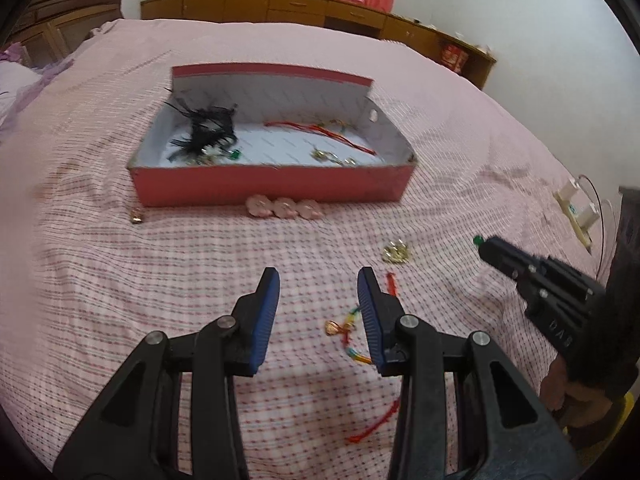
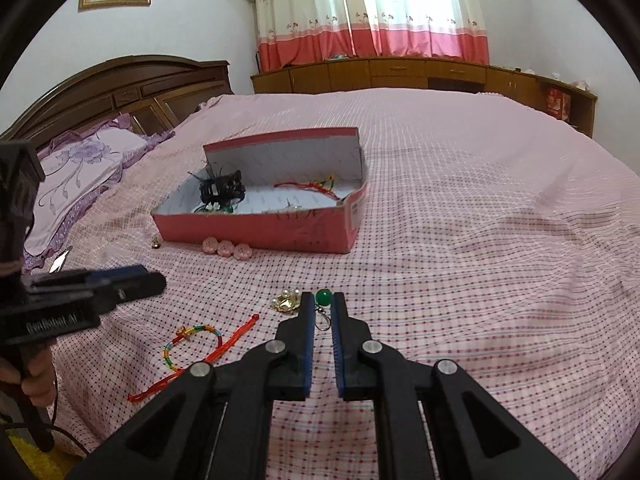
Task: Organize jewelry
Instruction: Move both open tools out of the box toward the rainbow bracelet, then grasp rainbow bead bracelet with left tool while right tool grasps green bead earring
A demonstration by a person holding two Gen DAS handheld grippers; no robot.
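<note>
My right gripper [image 2: 323, 305] is narrowed around the green earring [image 2: 323, 297]; the bead sits between the tips, whether the pads actually touch it I cannot tell. It looks light, with a hard slick bead and a thin wire hook [image 2: 322, 321] hanging below. I judge the bead the better hold, since the hook may bend or slip. My left gripper [image 1: 318, 280] hangs open over the bed [image 1: 160, 272], the cord bracelet [image 1: 348, 326] beside its right finger. The box [image 1: 272, 184] lies well ahead.

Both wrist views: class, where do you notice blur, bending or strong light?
Left wrist view: slight motion blur smears the black feathered hairpiece in the pink cardboard box. Right wrist view: sharper, window curtains glow overexposed. Both: fisheye bows the bed, dark corners.
</note>
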